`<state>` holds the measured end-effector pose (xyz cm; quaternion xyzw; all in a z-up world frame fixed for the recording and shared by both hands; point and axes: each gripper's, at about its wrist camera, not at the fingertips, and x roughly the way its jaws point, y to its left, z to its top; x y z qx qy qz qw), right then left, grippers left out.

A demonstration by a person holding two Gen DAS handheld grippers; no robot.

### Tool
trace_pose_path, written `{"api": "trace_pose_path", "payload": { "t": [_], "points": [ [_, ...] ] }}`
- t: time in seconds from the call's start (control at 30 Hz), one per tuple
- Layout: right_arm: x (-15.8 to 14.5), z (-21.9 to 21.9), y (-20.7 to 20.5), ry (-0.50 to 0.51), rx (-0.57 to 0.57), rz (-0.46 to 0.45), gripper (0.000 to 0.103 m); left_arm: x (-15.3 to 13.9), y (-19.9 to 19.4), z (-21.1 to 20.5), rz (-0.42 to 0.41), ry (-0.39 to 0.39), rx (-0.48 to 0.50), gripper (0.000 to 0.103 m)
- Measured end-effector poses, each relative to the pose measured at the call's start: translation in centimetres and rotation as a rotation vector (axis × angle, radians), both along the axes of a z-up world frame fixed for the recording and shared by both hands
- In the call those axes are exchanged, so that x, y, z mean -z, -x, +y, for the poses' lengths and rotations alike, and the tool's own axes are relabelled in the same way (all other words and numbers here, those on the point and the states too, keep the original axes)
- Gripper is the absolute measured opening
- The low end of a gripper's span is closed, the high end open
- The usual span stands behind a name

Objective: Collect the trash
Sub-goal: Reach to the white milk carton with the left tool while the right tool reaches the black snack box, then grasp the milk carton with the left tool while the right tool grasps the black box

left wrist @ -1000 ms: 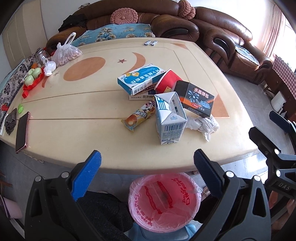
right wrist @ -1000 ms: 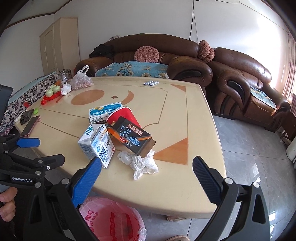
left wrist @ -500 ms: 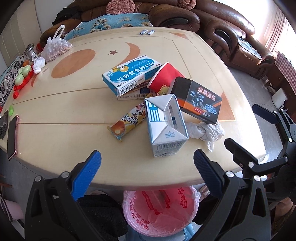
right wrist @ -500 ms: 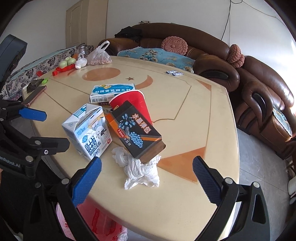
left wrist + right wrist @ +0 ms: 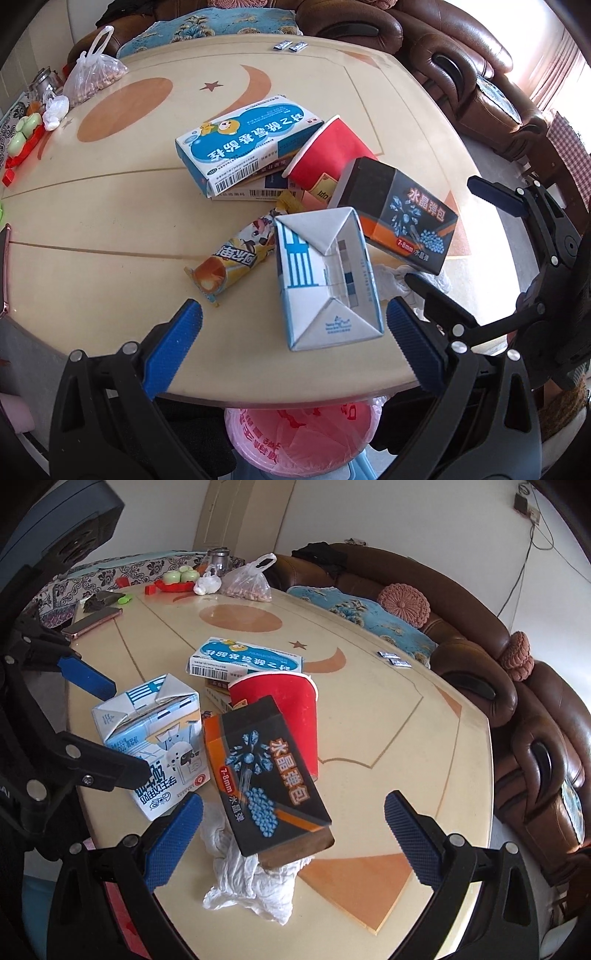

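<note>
Nothing collected yet, judging by the bare pink liner of the trash bin below the tabletop's near edge. All trash bunched toward the near right part of the tabletop: milk carton closest to the edge, snack wrapper to its left, black box propped on the red cup, blue medicine box behind on a second flat box, crumpled tissue under the black box's near end. Left gripper spread wide over the carton, gripping nothing; right gripper likewise wide over box and tissue. Bin and wrapper visible only from the left wrist; tissue plain only from the right, mostly hidden in the other.
</note>
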<state>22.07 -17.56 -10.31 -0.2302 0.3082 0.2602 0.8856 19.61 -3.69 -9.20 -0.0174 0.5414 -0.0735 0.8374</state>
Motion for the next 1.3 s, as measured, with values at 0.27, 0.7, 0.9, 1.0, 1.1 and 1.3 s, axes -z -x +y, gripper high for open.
{"api": "trace_pose_path", "payload": {
  "t": [0.27,0.7,0.9,1.0,1.1,1.3],
  "points": [
    [1.3,1.7,-1.0,0.06,-0.043,-0.033,0.072,-0.2,-0.7,-0.1,-0.011,0.024,-0.001,0.096],
    [1.5,1.5,-1.0,0.02,-0.007,-0.016,0.055,0.6,-1.4,0.0,0.045,0.08,-0.007,0.045],
    [0.8,0.5,-0.9,0.005,0.065,-0.044,0.055,0.4,-1.1,0.4,0.031,0.098,-0.026,0.044],
    [0.4,0.1,-0.6,-0.004,0.094,-0.061,0.055,0.0,-0.7,0.7,0.011,0.111,-0.026,0.044],
    [-0.5,-0.4,-0.4,-0.025,0.131,-0.09,0.055,-0.7,-0.3,0.7,-0.025,0.083,-0.028,0.044],
    [-2.9,-2.0,-0.8,-0.093,0.245,-0.098,0.055,-1.7,0.3,1.5,-0.069,0.081,-0.04,0.043]
  ]
}}
